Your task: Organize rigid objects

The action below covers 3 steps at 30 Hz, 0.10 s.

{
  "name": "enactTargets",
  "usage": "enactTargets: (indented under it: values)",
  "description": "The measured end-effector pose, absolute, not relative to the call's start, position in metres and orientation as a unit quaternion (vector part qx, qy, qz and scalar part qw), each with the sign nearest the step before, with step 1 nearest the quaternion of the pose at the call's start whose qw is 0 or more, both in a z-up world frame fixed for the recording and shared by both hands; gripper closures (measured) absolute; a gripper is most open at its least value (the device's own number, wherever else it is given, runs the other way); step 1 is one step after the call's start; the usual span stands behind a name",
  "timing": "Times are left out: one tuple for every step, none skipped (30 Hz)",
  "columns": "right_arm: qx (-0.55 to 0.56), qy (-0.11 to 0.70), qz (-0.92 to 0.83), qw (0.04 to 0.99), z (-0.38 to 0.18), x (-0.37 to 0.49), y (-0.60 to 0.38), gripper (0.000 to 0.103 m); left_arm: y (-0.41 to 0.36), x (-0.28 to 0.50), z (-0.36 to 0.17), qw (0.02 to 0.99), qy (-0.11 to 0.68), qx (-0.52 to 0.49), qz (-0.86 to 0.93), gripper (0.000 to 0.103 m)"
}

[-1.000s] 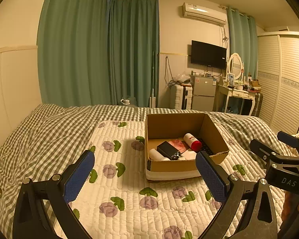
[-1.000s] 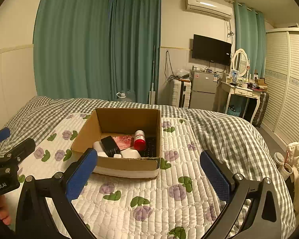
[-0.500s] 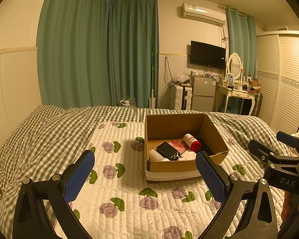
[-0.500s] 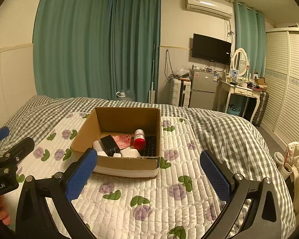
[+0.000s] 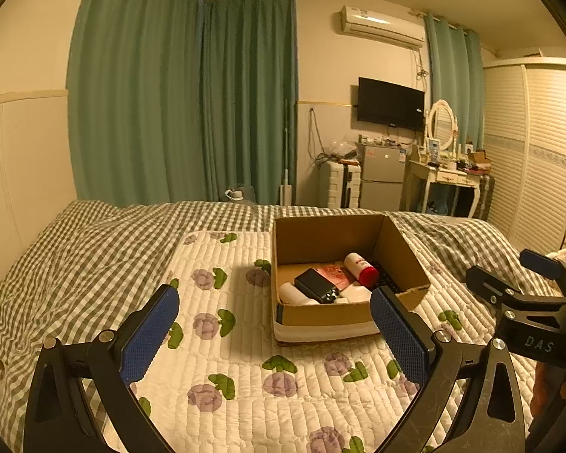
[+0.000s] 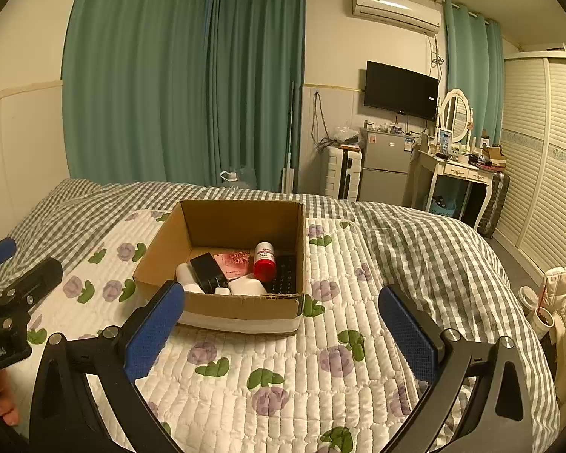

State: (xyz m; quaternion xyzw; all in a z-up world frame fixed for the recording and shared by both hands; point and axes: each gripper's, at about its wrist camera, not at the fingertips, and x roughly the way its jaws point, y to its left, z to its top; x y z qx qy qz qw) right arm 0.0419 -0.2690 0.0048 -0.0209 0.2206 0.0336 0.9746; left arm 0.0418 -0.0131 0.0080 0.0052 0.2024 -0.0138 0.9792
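Both my claws, left and right, hang spread wide and empty above the quilt. The box ahead holds the bottle; I should approach level, over the near wall.

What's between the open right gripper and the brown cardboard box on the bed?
Only bare quilt: the right wrist view shows white floral quilted bedding between the right gripper and the brown cardboard box, with nothing lying on it.

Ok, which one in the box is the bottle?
On the bed sits an open cardboard box. The bottle lies near its right wall, beside a pink card. It alone has a red cap.
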Motion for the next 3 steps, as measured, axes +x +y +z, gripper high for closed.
enactTargets:
  values:
    - [-0.021, 0.221, 0.034, 0.974, 0.0047, 0.0421, -0.2691, 0.000, -0.0139, 0.0416, 0.0081, 0.980, 0.200, 0.007, -0.011, 0.000]
    - [-0.020, 0.222, 0.034, 0.974, 0.0048, 0.0421, -0.2690, 0.000, -0.0140, 0.0418, 0.0082, 0.980, 0.199, 0.007, -0.009, 0.000]
    - [-0.020, 0.221, 0.034, 0.975, 0.0048, 0.0419, -0.2690, 0.000, -0.0140, 0.0422, 0.0080, 0.980, 0.200, 0.006, -0.008, 0.000]
